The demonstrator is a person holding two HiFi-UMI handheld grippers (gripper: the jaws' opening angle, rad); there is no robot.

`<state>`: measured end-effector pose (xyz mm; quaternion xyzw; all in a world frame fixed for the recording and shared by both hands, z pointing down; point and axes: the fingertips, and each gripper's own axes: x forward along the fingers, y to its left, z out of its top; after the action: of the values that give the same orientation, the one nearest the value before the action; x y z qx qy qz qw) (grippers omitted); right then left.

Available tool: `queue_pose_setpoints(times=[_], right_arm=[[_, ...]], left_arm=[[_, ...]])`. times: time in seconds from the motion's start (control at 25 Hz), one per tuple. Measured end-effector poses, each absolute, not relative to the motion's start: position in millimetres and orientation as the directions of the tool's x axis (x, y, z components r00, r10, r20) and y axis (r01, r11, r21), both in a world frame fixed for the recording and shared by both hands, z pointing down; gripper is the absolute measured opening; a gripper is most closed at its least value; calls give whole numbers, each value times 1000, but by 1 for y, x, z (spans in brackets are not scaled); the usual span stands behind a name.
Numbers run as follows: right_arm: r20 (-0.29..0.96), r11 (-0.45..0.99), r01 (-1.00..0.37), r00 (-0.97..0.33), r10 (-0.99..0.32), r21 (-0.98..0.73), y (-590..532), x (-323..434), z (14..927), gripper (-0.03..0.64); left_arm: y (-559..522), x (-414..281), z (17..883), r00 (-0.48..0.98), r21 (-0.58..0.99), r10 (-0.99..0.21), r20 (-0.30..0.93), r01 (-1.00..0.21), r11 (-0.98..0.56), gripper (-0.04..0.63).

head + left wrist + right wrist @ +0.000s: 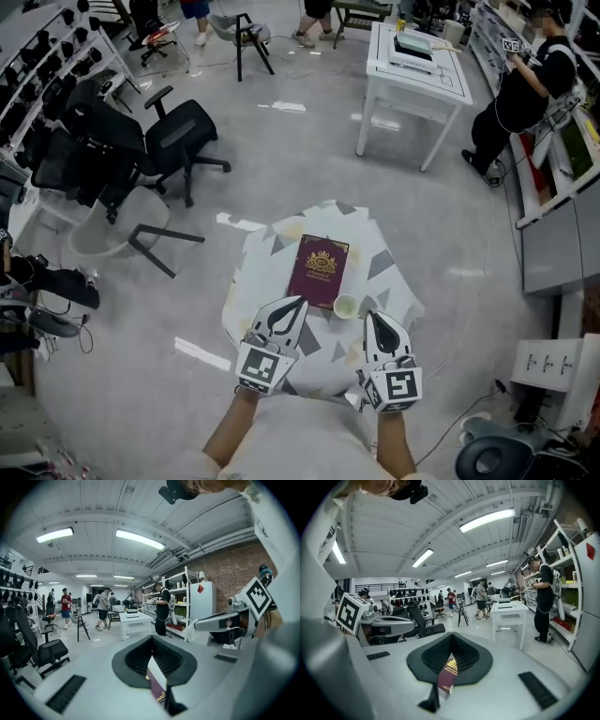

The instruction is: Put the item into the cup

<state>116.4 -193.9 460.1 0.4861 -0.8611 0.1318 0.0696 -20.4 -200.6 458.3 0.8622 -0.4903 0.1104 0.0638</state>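
Evidently the task had not yet begun. At the near left edge of the table (pixel 272 246), the left tongs (pixel 298 302) hovered with jaws drawn together on nothing, tips aimed at the near left corner of a maroon booklet (pixel 319 270). The left gripper view showed the same: the left tongs (pixel 151 638) were closed and empty, with only a strip of booklet (pixel 157 686) visible through the gap below the tips.

The booklet lay flat, gold crest up, at the middle of the patterned cloth (pixel 380 264). It was the only loose thing on the table besides the cup (pixel 345 306), so it was probably the item meant, though it looked far too broad for the cup. The small pale cup stood upright just beside the booklet's near right corner, and nothing could be made out inside it.

To the right, the right tongs (pixel 373 319) hung close to the cup, likewise closed and empty. Their own view showed the right tongs (pixel 452 635) together, with the booklet (pixel 447 674) beyond.

The next move would likely call for one pair to open, drop to the cloth and take hold of the item without knocking the cup.
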Motion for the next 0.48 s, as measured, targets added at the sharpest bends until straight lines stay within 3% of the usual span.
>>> queue_pose_setpoints(times=[0.48], right_arm=[[290,551,-801,-599,-746,-235,-206,123,500,5]], left_arm=[[-204,2,499,445,18,-830,336,-884,-466,14]])
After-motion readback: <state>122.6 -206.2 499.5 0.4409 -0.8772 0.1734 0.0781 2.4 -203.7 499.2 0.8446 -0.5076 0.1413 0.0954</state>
